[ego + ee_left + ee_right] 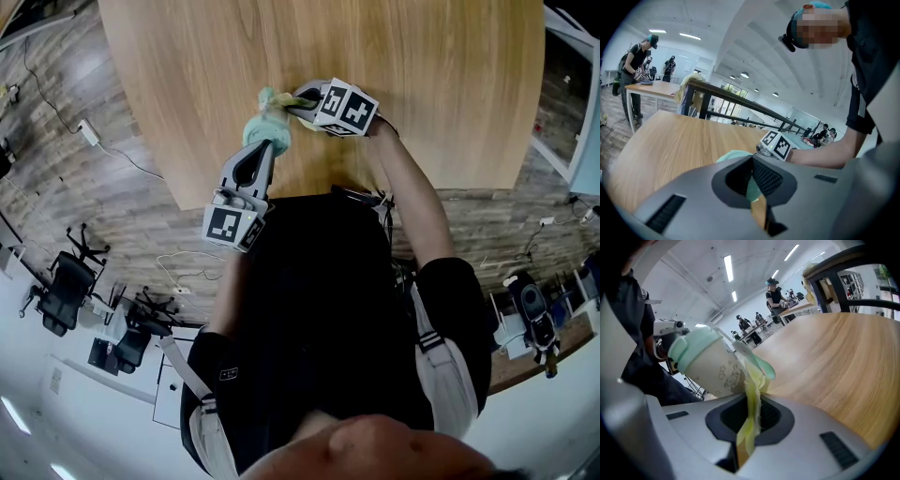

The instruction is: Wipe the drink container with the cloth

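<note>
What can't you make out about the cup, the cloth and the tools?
Left gripper view: the left tool hides most of the cream cup with mint-green lid, including the part it clamps.
Right gripper view: the cup's prints are too small; the thin yellow cloth disappears into the right tool.
Head view: the top edge cuts off the wooden table.

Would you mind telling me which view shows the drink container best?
The right gripper view: the drink container appears large, its cream body and mint lid clear. The head view shows it small; the left gripper view shows only a mint-green sliver.
</note>
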The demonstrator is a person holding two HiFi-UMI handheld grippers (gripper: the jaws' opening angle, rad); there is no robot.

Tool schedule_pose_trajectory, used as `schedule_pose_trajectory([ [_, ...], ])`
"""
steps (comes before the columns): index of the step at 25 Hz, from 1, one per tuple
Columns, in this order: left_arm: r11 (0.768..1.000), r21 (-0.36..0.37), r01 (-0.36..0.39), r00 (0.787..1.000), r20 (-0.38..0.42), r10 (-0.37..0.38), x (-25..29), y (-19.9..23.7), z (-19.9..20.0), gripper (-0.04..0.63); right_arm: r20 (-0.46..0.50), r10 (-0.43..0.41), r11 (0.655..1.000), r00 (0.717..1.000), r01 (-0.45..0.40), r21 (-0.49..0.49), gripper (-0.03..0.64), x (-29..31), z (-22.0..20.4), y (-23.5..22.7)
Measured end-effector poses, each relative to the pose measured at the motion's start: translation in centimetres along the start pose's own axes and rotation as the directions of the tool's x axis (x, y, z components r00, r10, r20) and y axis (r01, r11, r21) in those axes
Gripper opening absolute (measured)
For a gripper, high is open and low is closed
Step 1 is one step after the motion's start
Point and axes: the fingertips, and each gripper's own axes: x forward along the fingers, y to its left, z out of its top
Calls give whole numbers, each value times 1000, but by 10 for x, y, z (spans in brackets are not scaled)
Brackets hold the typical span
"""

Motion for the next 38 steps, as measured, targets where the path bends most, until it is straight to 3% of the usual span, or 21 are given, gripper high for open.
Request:
schedule_pose_trajectory([
  [4, 1000, 4, 7, 1000, 3, -7, 0, 1, 0, 23, 86, 47, 999, 995, -45, -19, 43, -23, 33, 17],
  [11, 1000, -8, 10, 1000, 8, -10, 0, 1, 0, 23, 149, 125, 991, 981, -117, -61, 43, -54, 77, 39],
  [21, 1000, -8, 13, 1000, 5, -13, 0, 2, -1, 23, 243, 184, 974, 952, -210, 83, 43, -39, 80, 21],
  [38, 1000, -19, 10, 1000, -13, -10, -2, 2, -1, 23, 138, 173, 959, 975, -198, 203, 43, 9, 44, -15],
])
